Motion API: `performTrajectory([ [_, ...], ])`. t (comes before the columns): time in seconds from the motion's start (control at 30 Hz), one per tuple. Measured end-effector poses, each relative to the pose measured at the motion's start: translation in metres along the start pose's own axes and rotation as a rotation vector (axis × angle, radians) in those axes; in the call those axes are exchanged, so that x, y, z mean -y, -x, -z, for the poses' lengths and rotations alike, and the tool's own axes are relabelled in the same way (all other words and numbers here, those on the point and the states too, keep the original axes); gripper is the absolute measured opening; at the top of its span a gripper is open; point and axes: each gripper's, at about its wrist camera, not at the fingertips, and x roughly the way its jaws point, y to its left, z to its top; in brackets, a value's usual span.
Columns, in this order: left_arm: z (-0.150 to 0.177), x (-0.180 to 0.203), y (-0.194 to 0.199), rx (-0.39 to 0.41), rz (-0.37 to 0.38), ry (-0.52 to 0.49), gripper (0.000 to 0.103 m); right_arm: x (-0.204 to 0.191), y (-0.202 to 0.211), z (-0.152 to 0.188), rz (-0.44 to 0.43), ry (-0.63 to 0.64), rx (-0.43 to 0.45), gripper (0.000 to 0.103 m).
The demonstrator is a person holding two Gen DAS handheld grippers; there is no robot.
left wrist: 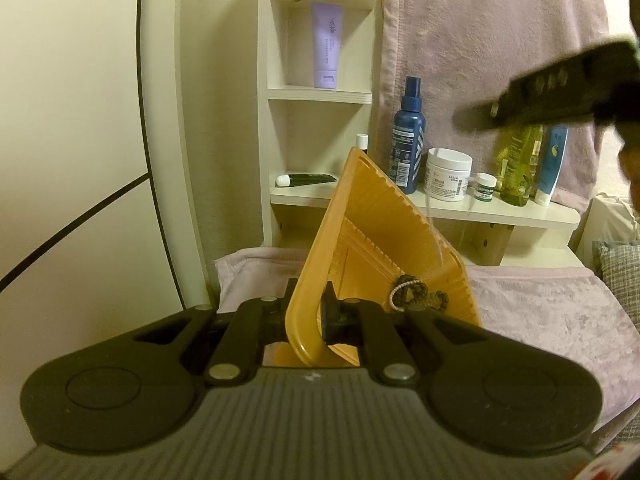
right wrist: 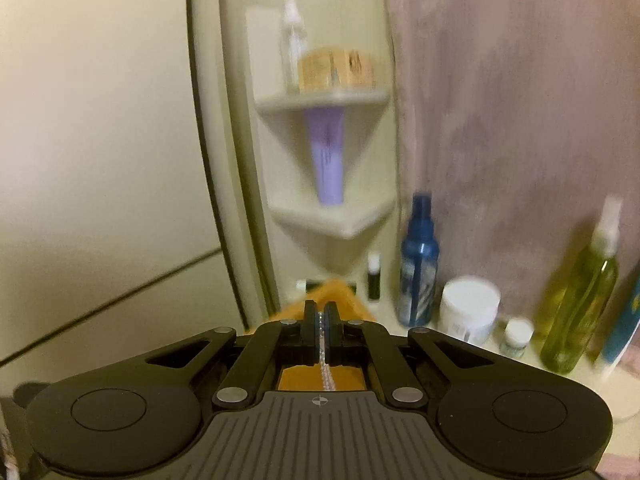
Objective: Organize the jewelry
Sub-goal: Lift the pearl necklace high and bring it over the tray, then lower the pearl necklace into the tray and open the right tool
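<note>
Left wrist view. Left gripper (left wrist: 310, 312) clamped on the rim of an orange tray (left wrist: 372, 236), held tilted with its far corner raised. Dark beaded bracelets (left wrist: 420, 294) and a pale bead strand (left wrist: 394, 296) gathered in the tray's low corner, just beside the right-hand finger. Thin pale chain (left wrist: 434, 216) seen as a faint line rising from the tray toward the upper right. Right gripper (left wrist: 476, 118) blurred at upper right, above the shelf items; state of its fingers not readable here. Behind: white corner shelf (left wrist: 320, 96) with lilac tube (left wrist: 327, 46); lower ledge (left wrist: 500, 210) bearing blue spray bottle (left wrist: 409, 140), white cream jar (left wrist: 448, 174), small white jar (left wrist: 485, 188) and green oil bottle (left wrist: 520, 164). Pink towel (left wrist: 540, 312) under the tray.

Right wrist view, motion-blurred. Right gripper (right wrist: 321, 314) closed on a beaded chain (right wrist: 325, 356), hanging down between the fingers toward the camera. Orange tray (right wrist: 320, 378) directly below and beyond the fingertips. Lilac tube (right wrist: 328, 156), blue spray bottle (right wrist: 419, 264), white cream jar (right wrist: 470, 308) and green oil bottle (right wrist: 580, 296) beyond.
</note>
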Motion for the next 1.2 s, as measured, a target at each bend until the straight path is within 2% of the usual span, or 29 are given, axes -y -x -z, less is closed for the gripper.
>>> performTrajectory([
  [0.23,0.0,-0.001,-0.001,-0.002,-0.001,0.002,0.008,0.009,-0.023,0.023,-0.04,-0.014,-0.112,0.002],
  [0.5,0.0,0.0,-0.001,-0.002,-0.004,-0.001,0.008,0.018,-0.041,0.032,-0.12,0.051,-0.218,0.002],
  [0.73,0.0,0.0,-0.002,-0.003,-0.005,0.0,0.008,0.023,-0.051,0.044,-0.091,0.093,-0.277,0.002],
  [0.9,0.0,0.0,-0.002,-0.004,-0.004,0.001,0.008,0.03,-0.06,0.053,-0.075,0.048,-0.307,0.003],
  [1.1,0.001,-0.001,-0.002,-0.004,-0.003,0.002,0.008,0.038,-0.063,0.056,-0.062,-0.018,-0.294,0.003],
  [1.13,0.001,-0.001,-0.002,-0.003,-0.003,0.002,0.008,0.04,-0.061,0.055,-0.052,-0.032,-0.284,0.006],
  [1.2,0.001,-0.001,-0.002,-0.004,-0.003,0.002,0.008,0.046,-0.056,0.053,-0.04,-0.061,-0.265,0.028],
])
